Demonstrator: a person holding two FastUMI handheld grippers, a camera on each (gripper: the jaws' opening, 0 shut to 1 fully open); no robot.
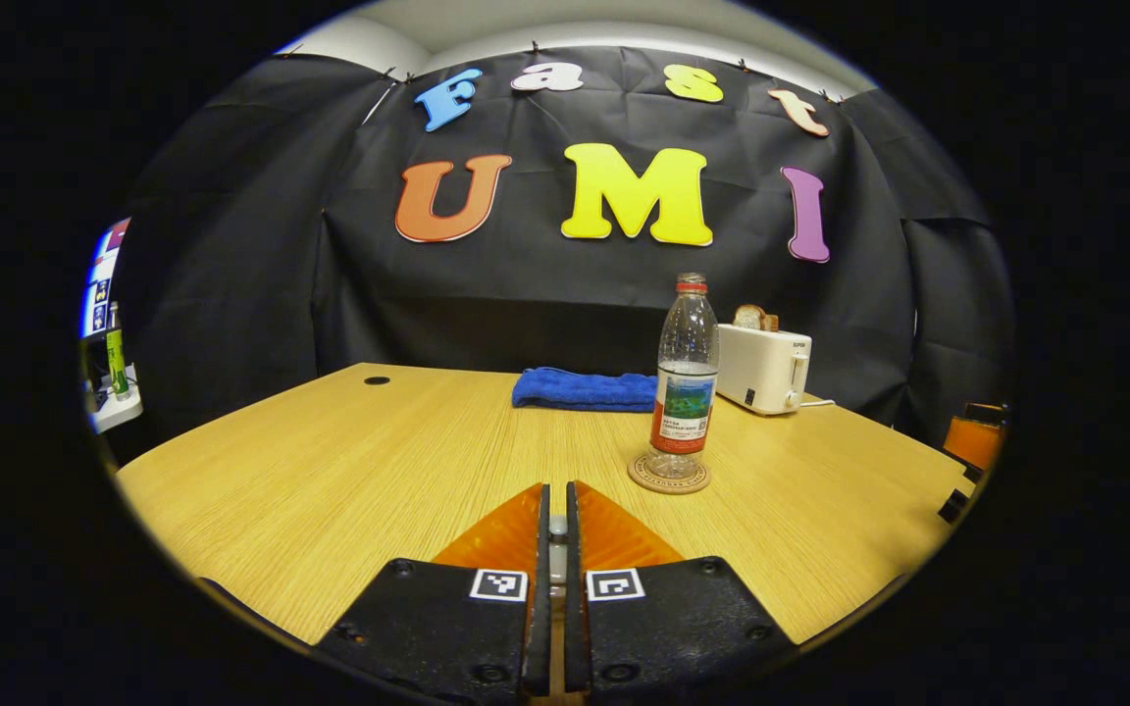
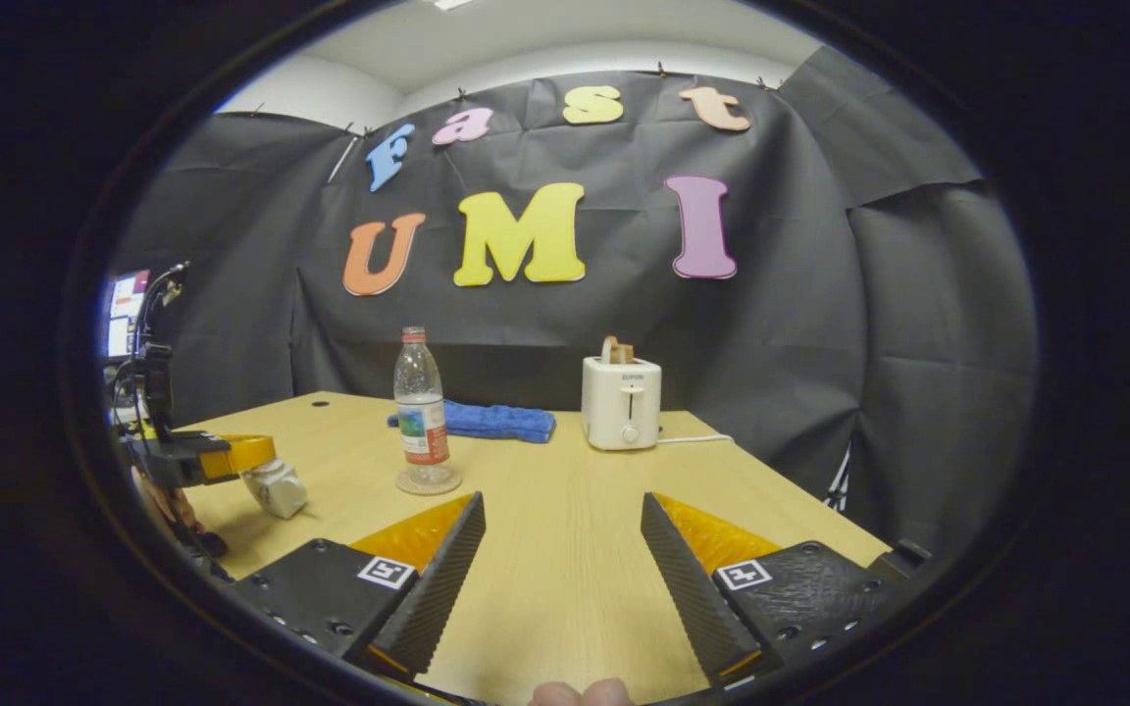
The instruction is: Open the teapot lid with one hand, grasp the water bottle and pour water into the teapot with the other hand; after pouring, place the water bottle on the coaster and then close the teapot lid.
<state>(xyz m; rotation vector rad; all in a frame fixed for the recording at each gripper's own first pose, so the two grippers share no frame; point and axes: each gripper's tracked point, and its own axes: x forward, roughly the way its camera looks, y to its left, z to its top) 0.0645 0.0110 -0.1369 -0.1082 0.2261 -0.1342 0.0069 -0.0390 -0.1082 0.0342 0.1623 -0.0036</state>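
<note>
The water bottle [image 1: 685,378] stands upright on the coaster [image 1: 668,476], its long axis straight up from the tabletop [image 1: 349,461]. It is at about one o'clock from the left tool [image 1: 558,490] and about eleven o'clock from the right tool [image 2: 561,500], so it sits between the two and ahead of both. It looms larger in the left gripper view, so the left tool is probably the nearer. With the bottle set down, the lid looks like the step left. The left tool's fingers are drawn almost together, with a small pale piece pinched in the slit between them. In the right gripper view that tool sits at nine o'clock with a pale rounded thing at its tip, which I take to be the teapot lid [image 2: 276,487]. The right tool is spread wide and holds nothing. I cannot tell where the teapot stands, and the lid's return depends on that.
</note>
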